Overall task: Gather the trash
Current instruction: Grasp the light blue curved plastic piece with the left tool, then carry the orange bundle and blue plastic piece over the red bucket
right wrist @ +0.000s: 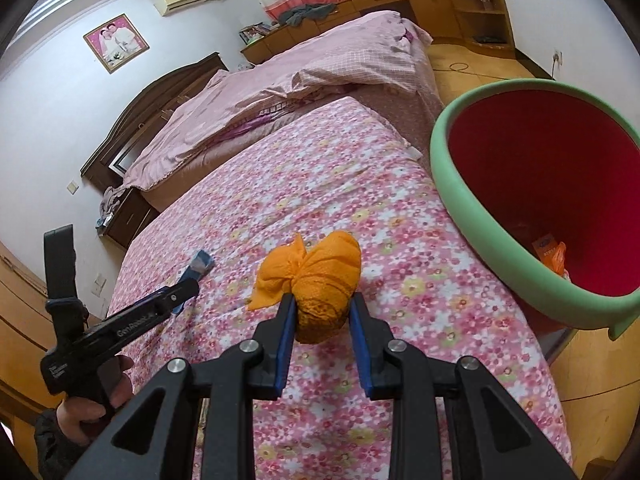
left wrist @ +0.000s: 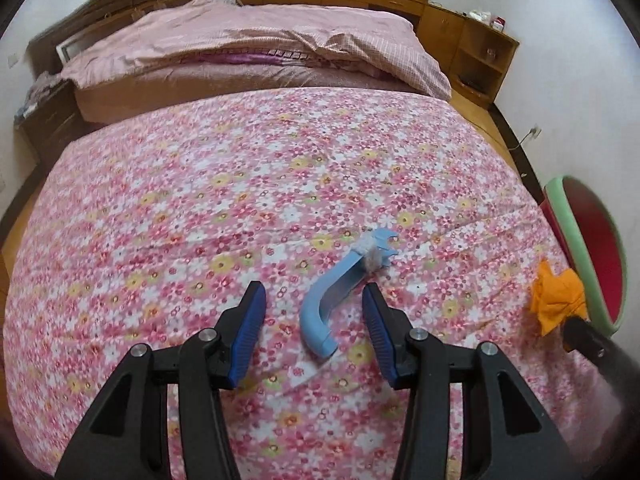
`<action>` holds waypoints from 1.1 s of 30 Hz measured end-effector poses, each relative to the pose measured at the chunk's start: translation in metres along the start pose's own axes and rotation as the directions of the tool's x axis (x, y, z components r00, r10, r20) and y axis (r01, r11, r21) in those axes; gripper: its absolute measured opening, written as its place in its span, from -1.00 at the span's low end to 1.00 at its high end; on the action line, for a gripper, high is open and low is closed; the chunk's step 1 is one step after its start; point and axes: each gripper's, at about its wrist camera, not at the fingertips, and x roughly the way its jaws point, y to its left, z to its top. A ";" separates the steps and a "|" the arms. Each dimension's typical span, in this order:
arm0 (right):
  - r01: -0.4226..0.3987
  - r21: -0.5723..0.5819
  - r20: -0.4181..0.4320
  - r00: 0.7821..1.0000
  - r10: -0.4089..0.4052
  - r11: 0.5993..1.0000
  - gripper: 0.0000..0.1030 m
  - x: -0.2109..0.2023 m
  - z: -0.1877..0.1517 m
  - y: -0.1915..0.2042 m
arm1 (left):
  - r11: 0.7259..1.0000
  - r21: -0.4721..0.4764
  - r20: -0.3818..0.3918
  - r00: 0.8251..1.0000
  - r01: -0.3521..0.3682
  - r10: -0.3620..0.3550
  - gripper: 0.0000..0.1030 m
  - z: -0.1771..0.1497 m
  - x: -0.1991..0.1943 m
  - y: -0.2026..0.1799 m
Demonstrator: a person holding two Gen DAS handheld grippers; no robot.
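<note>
A curved light-blue plastic piece [left wrist: 326, 304] with a tuft of grey-white fluff [left wrist: 371, 257] at its far end lies on the floral bedspread [left wrist: 240, 200]. My left gripper [left wrist: 313, 294] hovers over it, open, with one finger on each side and neither pad touching it. My right gripper [right wrist: 322, 304] is shut on a crumpled orange mesh ball [right wrist: 320, 276], held just above the bedspread [right wrist: 320, 184]. The ball [left wrist: 556, 300] also shows at the right edge of the left wrist view. To its right stands a bin with a green rim [right wrist: 460, 204] and a red inside.
An orange wrapper [right wrist: 554, 254] lies inside the bin. A hand [right wrist: 92, 400] holds the left gripper [right wrist: 186, 292] at the lower left. A pink quilt [left wrist: 260, 36] covers the far bed. Wooden cabinets [left wrist: 460, 28] and wooden floor [right wrist: 472, 64] lie beyond.
</note>
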 end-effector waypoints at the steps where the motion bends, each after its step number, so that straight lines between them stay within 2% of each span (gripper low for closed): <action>1: -0.001 0.004 -0.001 1.000 0.001 1.000 -0.43 0.000 0.000 -0.001 | 1.000 0.012 0.003 1.000 0.007 -0.007 -0.14 0.000 0.001 -0.003; 2: -0.002 0.006 -0.002 1.000 0.002 1.000 -0.43 0.000 0.000 -0.003 | 1.000 0.020 0.001 1.000 0.017 -0.017 -0.34 0.000 0.001 -0.004; 7: -0.005 0.008 0.003 1.000 0.005 1.000 -0.43 -0.005 -0.002 -0.003 | 0.998 0.052 -0.001 0.999 0.047 -0.047 -0.67 0.001 0.002 -0.012; 21: -0.022 0.020 0.085 0.996 0.020 1.000 -0.43 -0.052 -0.010 -0.008 | 0.989 0.040 0.078 0.987 0.141 -0.143 -0.67 -0.023 -0.071 -0.030; 27: -0.020 0.037 0.131 0.991 0.015 0.999 -0.43 -0.076 -0.012 -0.017 | 0.981 0.058 0.110 0.975 0.187 -0.193 -0.67 -0.021 -0.101 -0.052; 33: 0.002 0.072 0.176 0.984 -0.015 0.997 -0.43 -0.099 -0.005 -0.041 | 0.968 0.090 0.116 0.962 0.236 -0.246 -0.67 -0.014 -0.106 -0.090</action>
